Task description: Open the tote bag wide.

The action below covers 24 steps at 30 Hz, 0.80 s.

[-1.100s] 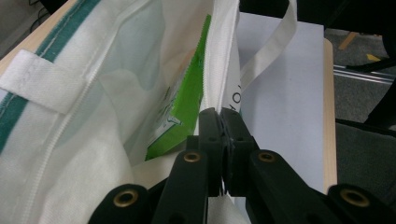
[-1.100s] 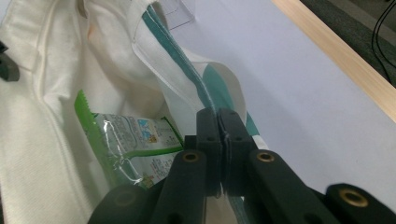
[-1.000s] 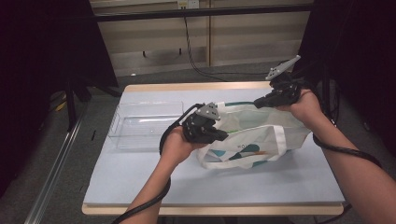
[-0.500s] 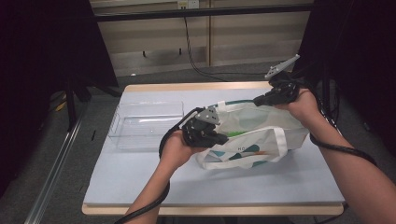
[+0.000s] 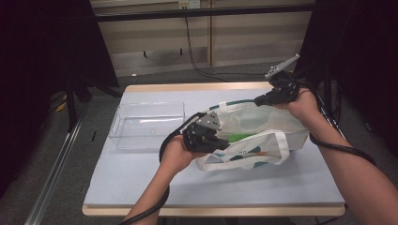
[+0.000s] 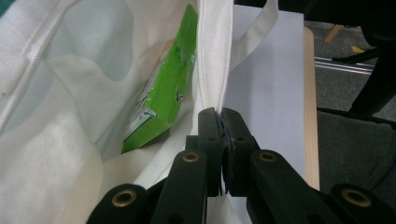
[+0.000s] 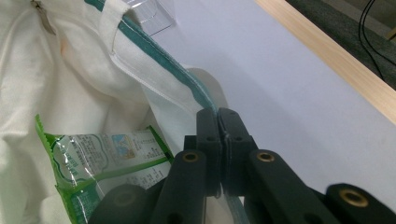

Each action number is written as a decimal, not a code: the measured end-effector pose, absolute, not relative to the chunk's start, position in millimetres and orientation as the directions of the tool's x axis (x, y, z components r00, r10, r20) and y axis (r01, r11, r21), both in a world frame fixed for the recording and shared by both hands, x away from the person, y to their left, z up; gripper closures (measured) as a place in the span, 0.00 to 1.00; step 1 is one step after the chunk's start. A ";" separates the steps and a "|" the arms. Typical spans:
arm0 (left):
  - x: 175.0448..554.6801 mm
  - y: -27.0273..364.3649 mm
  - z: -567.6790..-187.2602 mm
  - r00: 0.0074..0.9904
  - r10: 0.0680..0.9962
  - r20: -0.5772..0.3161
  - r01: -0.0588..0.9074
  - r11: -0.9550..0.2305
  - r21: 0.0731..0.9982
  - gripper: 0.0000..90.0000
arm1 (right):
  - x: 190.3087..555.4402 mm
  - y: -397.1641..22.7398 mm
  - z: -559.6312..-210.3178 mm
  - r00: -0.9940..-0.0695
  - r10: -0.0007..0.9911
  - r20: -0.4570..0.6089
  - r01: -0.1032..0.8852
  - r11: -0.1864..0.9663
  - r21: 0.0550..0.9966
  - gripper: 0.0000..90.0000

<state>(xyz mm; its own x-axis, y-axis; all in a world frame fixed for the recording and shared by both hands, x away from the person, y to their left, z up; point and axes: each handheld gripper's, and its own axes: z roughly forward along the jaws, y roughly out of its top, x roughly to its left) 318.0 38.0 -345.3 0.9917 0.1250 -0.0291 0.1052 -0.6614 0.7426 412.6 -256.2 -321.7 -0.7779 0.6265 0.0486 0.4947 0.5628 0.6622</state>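
A white tote bag [image 5: 256, 131] with green trim and a white handle lies open on the pale blue table top [image 5: 141, 168]. My left gripper [image 5: 220, 140] is shut on the bag's near rim [image 6: 212, 65], by the zipper. My right gripper [image 5: 259, 100] is shut on the far rim with the green edge [image 7: 180, 81]. Between them the mouth is held apart. Inside lies a green snack packet [image 6: 163, 93], seen again [image 7: 107, 154] in the right gripper view and as a green patch [image 5: 238, 137] from above.
A clear plastic bin [image 5: 148, 123] stands on the table to the left of the bag. The table's wooden edge [image 7: 336, 56] runs along the far side. A black cable [image 5: 338, 147] trails along the right forearm. Dark curtains flank the table.
The left gripper has drawn the near rim slightly toward the front and left, widening the bag's mouth a little. The right gripper stays where it was.
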 end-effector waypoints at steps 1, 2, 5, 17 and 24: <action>317.0 38.3 -345.4 0.991 0.132 -0.033 0.113 -0.663 0.740 0.98 | 412.8 -255.9 -321.9 -0.779 0.625 0.054 0.497 0.562 0.661 0.98; 316.5 38.5 -345.7 0.991 0.130 -0.035 0.113 -0.663 0.740 0.98 | 412.8 -255.6 -322.1 -0.779 0.625 0.052 0.497 0.563 0.661 0.98; 315.2 38.4 -347.2 0.992 0.122 -0.034 0.107 -0.660 0.744 0.98 | 413.5 -255.8 -322.8 -0.778 0.626 0.052 0.497 0.563 0.660 0.98; 310.4 40.1 -350.7 0.993 0.113 -0.037 0.103 -0.662 0.743 0.98 | 415.3 -255.3 -323.5 -0.774 0.631 0.048 0.500 0.563 0.658 0.98; 306.8 41.1 -355.8 0.992 0.113 -0.054 0.115 -0.655 0.747 0.98 | 417.0 -255.7 -325.2 -0.767 0.640 0.052 0.507 0.555 0.659 0.98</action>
